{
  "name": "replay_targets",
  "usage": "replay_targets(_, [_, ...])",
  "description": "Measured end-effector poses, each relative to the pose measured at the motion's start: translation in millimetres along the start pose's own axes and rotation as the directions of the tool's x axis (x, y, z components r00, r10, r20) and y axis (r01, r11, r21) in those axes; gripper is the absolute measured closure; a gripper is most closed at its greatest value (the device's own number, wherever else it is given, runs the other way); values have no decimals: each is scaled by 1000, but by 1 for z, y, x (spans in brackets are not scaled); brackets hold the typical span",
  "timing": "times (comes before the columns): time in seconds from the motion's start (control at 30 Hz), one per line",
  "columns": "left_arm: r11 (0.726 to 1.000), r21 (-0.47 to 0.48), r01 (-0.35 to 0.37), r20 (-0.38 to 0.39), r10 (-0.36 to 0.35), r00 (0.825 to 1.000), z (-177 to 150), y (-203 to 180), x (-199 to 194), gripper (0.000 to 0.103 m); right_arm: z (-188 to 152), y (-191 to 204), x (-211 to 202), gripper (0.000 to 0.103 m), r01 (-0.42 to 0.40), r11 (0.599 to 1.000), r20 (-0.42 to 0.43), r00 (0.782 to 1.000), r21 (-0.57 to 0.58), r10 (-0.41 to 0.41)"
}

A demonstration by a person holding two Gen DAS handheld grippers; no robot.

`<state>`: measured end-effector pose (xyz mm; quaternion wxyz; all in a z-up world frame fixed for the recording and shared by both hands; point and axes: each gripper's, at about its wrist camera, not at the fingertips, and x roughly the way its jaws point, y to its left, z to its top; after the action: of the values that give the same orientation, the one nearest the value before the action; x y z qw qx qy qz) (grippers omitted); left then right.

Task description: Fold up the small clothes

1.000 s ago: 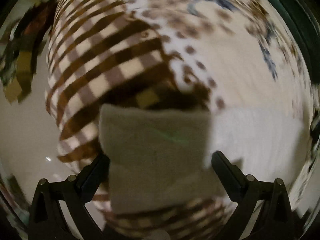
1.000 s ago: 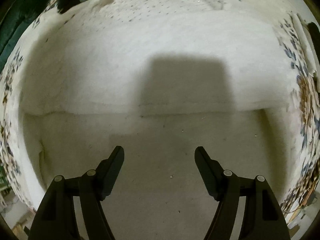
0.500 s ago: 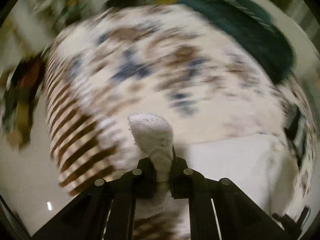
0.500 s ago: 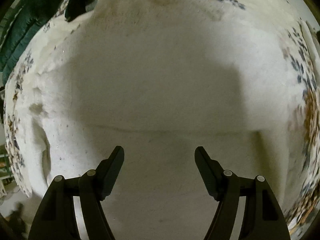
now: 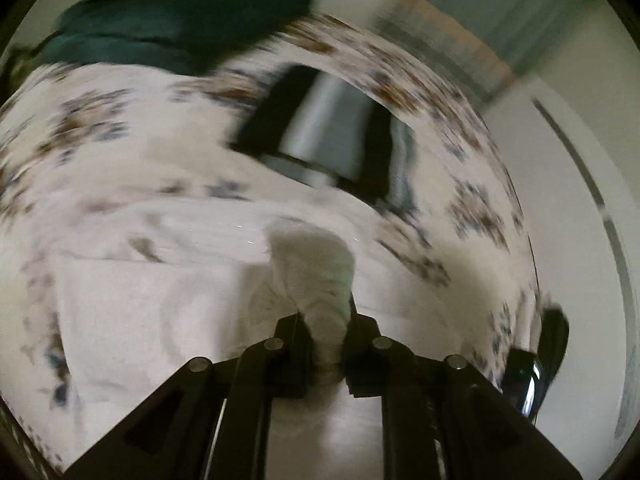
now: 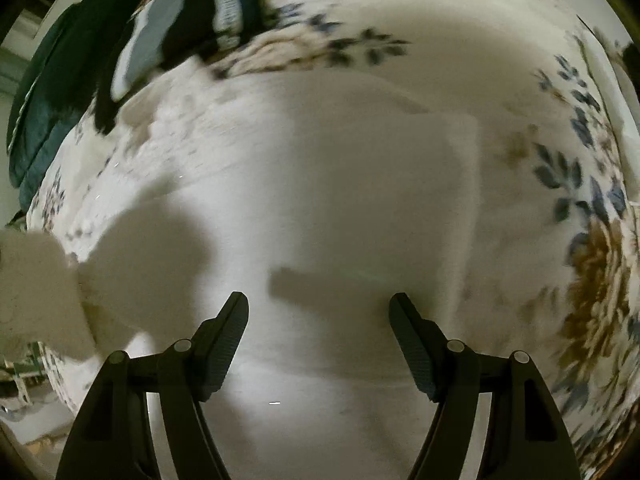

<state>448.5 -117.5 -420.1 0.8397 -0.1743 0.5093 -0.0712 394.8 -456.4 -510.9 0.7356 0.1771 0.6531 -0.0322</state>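
Note:
My left gripper [image 5: 325,322] is shut on a small white fuzzy cloth [image 5: 316,268], which sticks up between its fingers above a larger white garment [image 5: 160,304] spread on the floral bedsheet [image 5: 100,120]. My right gripper [image 6: 318,312] is open and empty, hovering just over the same white garment [image 6: 340,184], which lies flat with a straight folded edge on its right. The held white cloth also shows at the left edge of the right wrist view [image 6: 32,280].
A dark green pillow [image 5: 180,12] lies at the far end of the bed. Black and grey folded clothes [image 5: 324,132] sit on the sheet behind the white garment; they also show in the right wrist view [image 6: 180,32]. The bed edge and the floor [image 5: 560,200] are to the right.
My left gripper closed on the white cloth, lifted it and swung right from the checked fabric to over the white garment. My right gripper stayed open and drew back a little.

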Motion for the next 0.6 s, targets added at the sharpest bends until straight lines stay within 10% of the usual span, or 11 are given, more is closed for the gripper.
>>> replay_targets(0.07, [999, 30, -17, -2, 17, 1000, -3, -14, 4, 74, 8, 6, 9, 28, -10, 1000, -9, 1000, 24, 11])
replay_targets(0.13, [999, 35, -18, 12, 17, 1000, -4, -9, 0, 39, 10, -2, 6, 28, -38, 998, -16, 999, 50, 39])
replay_targets(0.17, [999, 35, -35, 26, 34, 999, -6, -1, -6, 3, 12, 1, 6, 28, -48, 997, -16, 999, 57, 49])
replay_targets(0.43, [926, -90, -367, 46, 371, 927, -27, 119, -30, 0, 22, 51, 16, 27, -229, 971, -27, 973, 68, 231])
replay_targets(0.6, [853, -168, -494, 0, 502, 865, -44, 184, -48, 0, 44, 84, 51, 29, -175, 984, -7, 985, 34, 175])
